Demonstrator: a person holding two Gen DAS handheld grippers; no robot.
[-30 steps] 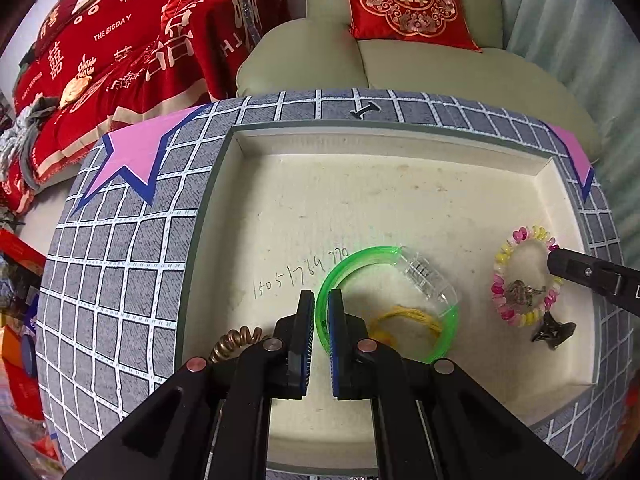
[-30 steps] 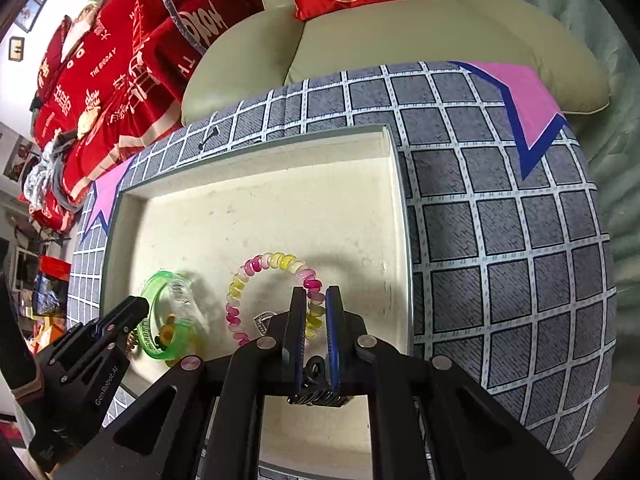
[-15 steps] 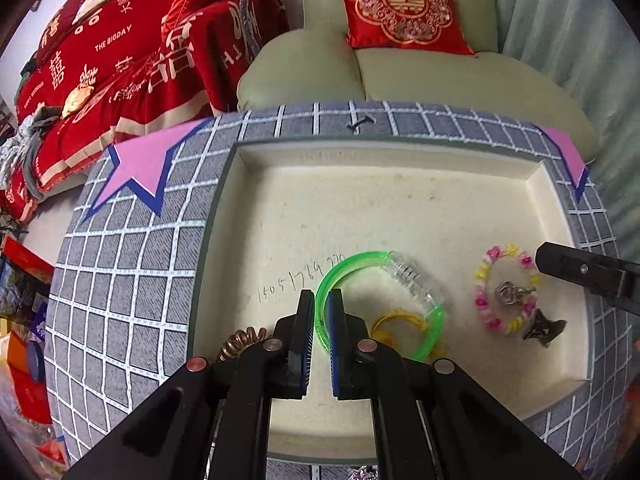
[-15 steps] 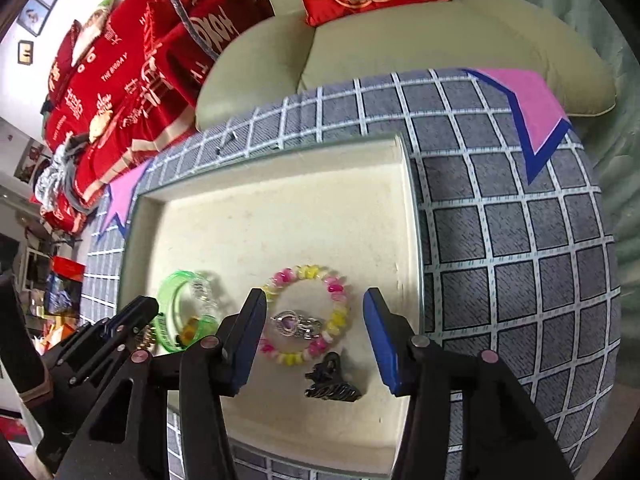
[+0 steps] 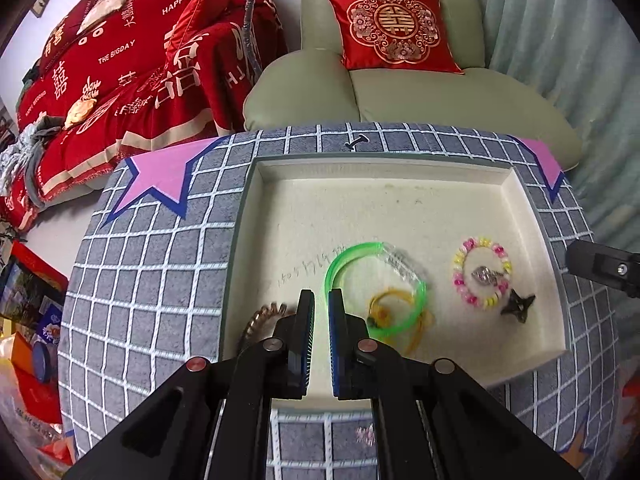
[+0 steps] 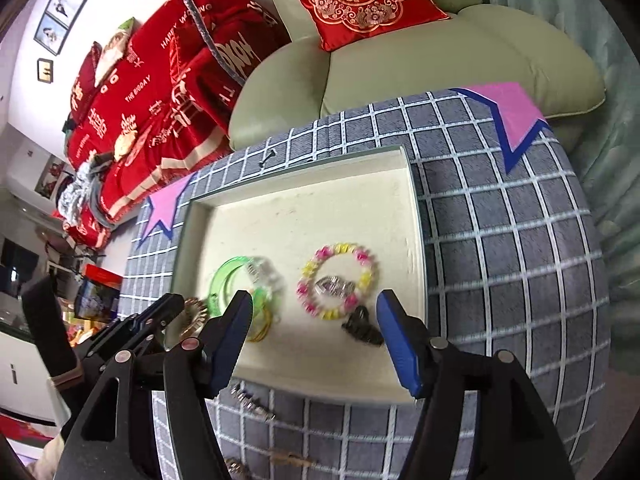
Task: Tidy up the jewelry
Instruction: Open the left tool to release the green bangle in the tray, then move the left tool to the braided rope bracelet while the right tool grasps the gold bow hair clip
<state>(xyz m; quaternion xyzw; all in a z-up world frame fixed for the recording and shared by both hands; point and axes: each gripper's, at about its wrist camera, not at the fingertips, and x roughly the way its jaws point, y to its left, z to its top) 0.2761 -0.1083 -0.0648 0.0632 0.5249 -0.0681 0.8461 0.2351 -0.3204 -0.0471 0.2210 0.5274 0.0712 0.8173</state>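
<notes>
Grippers first: right gripper (image 6: 314,314) at lower centre of right wrist view, jaws opening, nothing btwn them; black hair claw (image 6: 362,330) lies just above in cream tray (image 6: 414,216). Left gripper (image 5: 321,308) lower centre of left view, jaws pressed together, empty. Bead bracelet (image 5: 482,272) w/ ring inside at tray's right; green bangle (image 5: 374,286) centre, yellow band under it. Tray sits on grey checked cloth (image 5: 152,280).

Tray's (image 5: 256,216) far half lies bare; jewelry (image 5: 480,276) crowds its near half.

The right gripper (image 6: 314,326) has let go of the black hair clip (image 6: 362,328), jaws opening, apparently risen.
</notes>
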